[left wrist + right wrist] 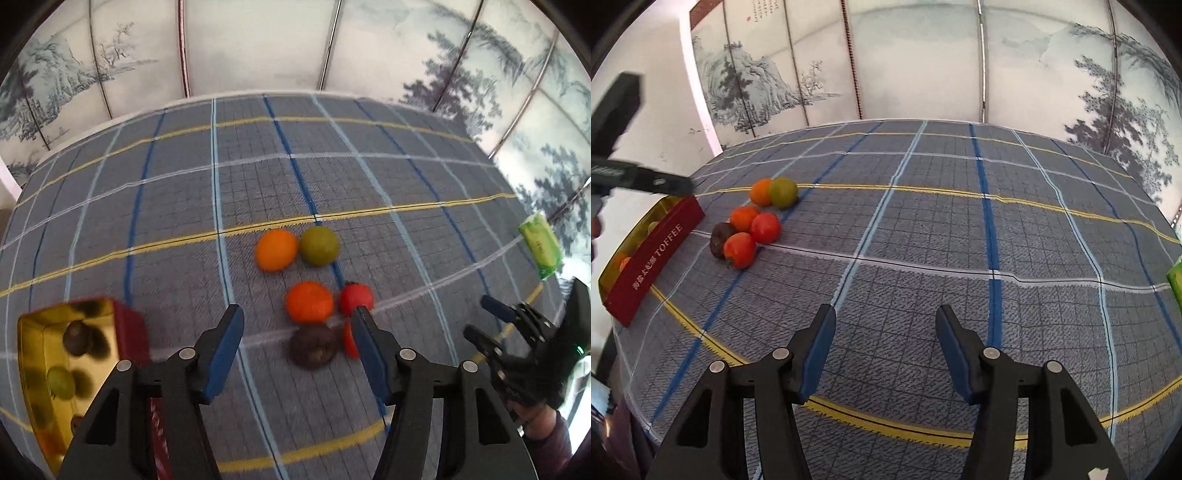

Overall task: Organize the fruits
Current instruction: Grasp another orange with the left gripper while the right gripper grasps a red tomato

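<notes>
Plaid cloth [923,229] covers the table. Red box [653,258] at left holds several fruits. Six loose fruits [309,301] cluster just beside it. Left gripper [297,321] over the cluster, jaws partly open, nothing gripped. Right gripper [884,321] over bare cloth, partly open, empty.

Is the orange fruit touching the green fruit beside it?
Touching. In the right wrist view the orange fruit and green fruit overlap with no tablecloth between them; the left wrist view also shows their edges meeting.
</notes>
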### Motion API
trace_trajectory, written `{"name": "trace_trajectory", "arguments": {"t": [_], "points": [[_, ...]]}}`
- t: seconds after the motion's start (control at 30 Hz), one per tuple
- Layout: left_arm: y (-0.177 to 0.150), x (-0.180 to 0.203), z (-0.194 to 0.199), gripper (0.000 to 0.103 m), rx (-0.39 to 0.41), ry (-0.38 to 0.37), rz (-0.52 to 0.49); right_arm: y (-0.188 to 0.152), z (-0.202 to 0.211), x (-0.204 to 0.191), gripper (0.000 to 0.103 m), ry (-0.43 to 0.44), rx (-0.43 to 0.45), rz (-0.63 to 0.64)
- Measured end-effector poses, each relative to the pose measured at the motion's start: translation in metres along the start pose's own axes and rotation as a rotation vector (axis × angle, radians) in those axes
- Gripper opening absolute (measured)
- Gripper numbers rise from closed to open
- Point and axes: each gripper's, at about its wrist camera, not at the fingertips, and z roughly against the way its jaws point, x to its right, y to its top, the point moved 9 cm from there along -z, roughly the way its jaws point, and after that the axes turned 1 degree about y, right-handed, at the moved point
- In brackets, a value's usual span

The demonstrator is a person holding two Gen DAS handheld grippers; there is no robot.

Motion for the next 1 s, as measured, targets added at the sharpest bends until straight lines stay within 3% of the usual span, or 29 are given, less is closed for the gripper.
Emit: {"name": "trace_trajectory", "arguments": {"t": [0.17,0.3,0.43,0.5,0.57,0.7,1.0], "points": [[0.002,-0.008,-0.039,0.061,-0.118,-0.031,0.063,0.001,0.001,-0.003,0.054,0.025,0.012,0.005],[0.004,-0.004,-0.055,0.061,-0.157,-0.091,0.084,0.002,0.002,-0.005,0.054,0.041,0.022,0.011],[0.001,-0.002,-0.068,0.061,-0.184,-0.081,0.070,0.002,0.002,-0.006,0.054,0.051,0.021,0.011],[0.000,-0.005,-0.070,0.056,-0.173,-0.082,0.075,0.002,0.002,-0.006,0.055,0.054,0.024,0.010],[-0.001,-0.001,-0.069,0.036,-0.167,-0.127,0.077,0.002,0.002,-0.005,0.056,0.055,0.023,0.008],[-0.007,0.005,-0.058,0.036,-0.102,-0.015,0.014,0.001,0.001,-0.005,0.057,0.053,0.020,0.005],[-0.025,0.000,0.043,0.036,0.129,0.059,0.071,0.002,-0.001,-0.002,0.060,0.040,0.011,-0.001]]}}
